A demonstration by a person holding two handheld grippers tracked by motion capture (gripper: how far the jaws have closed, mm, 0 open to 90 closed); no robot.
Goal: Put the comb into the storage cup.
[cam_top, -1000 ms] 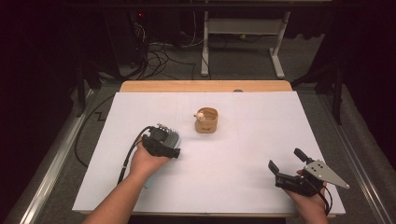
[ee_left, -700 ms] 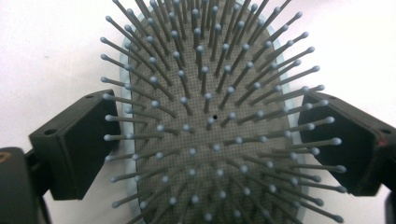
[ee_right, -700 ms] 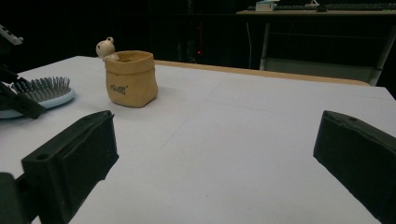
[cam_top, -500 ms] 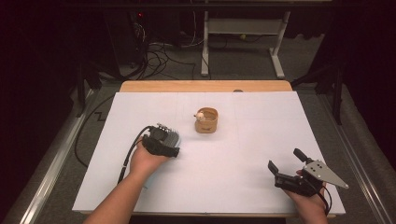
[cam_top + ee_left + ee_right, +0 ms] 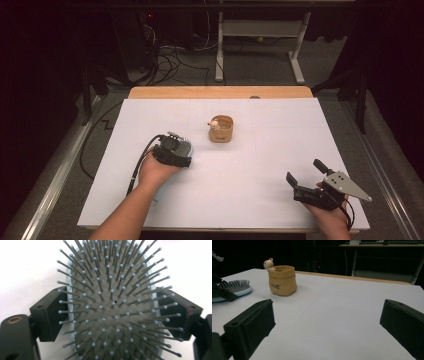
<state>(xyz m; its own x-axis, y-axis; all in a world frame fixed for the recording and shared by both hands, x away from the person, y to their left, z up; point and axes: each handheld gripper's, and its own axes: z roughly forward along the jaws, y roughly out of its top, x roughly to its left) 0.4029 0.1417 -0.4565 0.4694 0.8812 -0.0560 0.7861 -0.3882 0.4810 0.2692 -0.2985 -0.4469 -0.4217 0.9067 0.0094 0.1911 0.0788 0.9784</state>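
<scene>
Up close, hairbrush [image 5: 110, 305] bristles between left claw [image 5: 113, 312] pads

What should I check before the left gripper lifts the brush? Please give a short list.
1. Brush between the left gripper jaws: ok.
2. Jaws have been closing; pads firmly on the brush rim: cannot tell.
3. Brush flat on the table, bristles up: ok.
4. Pot apart from the brush: ok.
5. Right gripper open, holding nothing, far from the brush: ok.

Left gripper [image 5: 175, 150] over hairbrush [image 5: 181, 146], tan pot [image 5: 221, 129] beyond
</scene>
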